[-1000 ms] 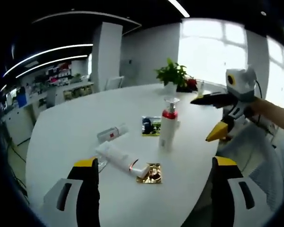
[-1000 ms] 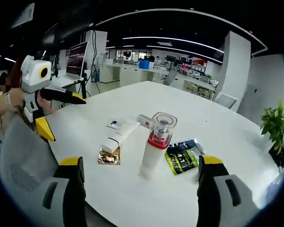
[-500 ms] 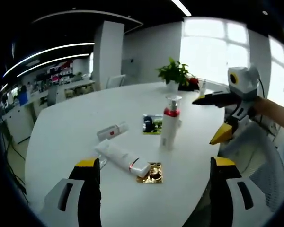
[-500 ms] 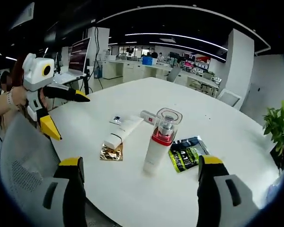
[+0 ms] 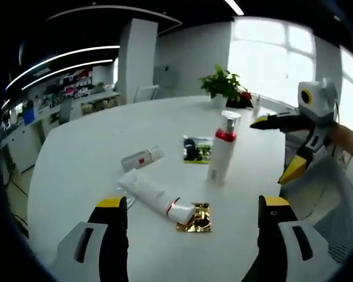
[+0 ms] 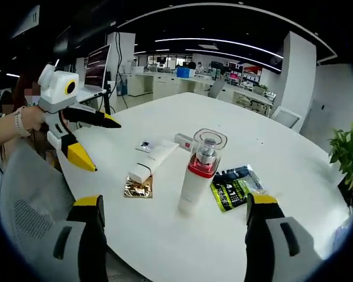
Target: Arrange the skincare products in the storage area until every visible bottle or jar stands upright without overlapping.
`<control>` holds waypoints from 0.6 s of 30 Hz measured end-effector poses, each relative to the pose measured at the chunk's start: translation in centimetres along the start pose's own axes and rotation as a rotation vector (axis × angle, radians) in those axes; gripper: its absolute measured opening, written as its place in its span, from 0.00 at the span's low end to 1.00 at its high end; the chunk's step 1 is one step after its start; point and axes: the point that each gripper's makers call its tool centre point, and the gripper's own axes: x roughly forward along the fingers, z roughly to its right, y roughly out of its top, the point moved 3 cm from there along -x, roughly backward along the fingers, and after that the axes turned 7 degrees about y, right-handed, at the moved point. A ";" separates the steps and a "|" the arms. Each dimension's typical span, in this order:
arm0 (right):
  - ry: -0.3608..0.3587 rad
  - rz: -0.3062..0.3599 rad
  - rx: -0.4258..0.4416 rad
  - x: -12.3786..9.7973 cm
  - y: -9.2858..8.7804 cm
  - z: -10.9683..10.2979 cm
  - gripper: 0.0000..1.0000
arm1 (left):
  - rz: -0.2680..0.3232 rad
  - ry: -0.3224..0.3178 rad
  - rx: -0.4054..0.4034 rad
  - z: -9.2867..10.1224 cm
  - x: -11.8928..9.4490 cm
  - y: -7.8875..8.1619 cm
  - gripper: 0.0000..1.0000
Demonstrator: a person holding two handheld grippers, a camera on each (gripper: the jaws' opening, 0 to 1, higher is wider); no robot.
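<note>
A white pump bottle (image 5: pixel 222 150) (image 6: pixel 197 176) with a red collar and clear cap stands upright mid-table. A white tube (image 5: pixel 156 197) (image 6: pixel 153 161) lies flat beside it. A small white bottle (image 5: pixel 141 158) (image 6: pixel 185 143) with a red label lies on its side further back. My left gripper (image 5: pixel 191 202) is open above the near table edge, just short of the tube; in the right gripper view it (image 6: pixel 103 147) hangs open at the table's left edge. My right gripper (image 6: pixel 174 201) is open and empty, and shows open in the left gripper view (image 5: pixel 270 150) right of the pump bottle.
A gold sachet (image 5: pixel 197 217) (image 6: pixel 138 188) lies by the tube's cap. A dark green sachet (image 5: pixel 194 150) (image 6: pixel 232 188) lies by the pump bottle. A potted plant (image 5: pixel 223 85) stands at the table's far side. A mesh chair (image 6: pixel 23 200) is beside the round white table (image 5: pixel 76 153).
Both cameras shifted slightly. In the right gripper view the left gripper has come in closer to the table edge. The products on the table have not moved.
</note>
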 end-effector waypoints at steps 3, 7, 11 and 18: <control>-0.001 -0.004 -0.004 0.0 0.0 0.1 1.00 | -0.029 0.008 -0.028 -0.6 1.2 -0.3 0.84; -0.004 0.002 0.005 0.0 0.0 0.3 1.00 | -0.070 0.006 -0.050 -1.2 2.9 -0.9 0.83; 0.000 -0.002 0.021 0.0 -0.3 0.4 1.00 | -0.112 0.021 -0.089 -1.6 4.4 -1.8 0.82; 0.006 -0.006 0.033 -0.1 -0.7 0.4 0.95 | -0.170 0.083 -0.132 -2.9 6.8 -2.3 0.80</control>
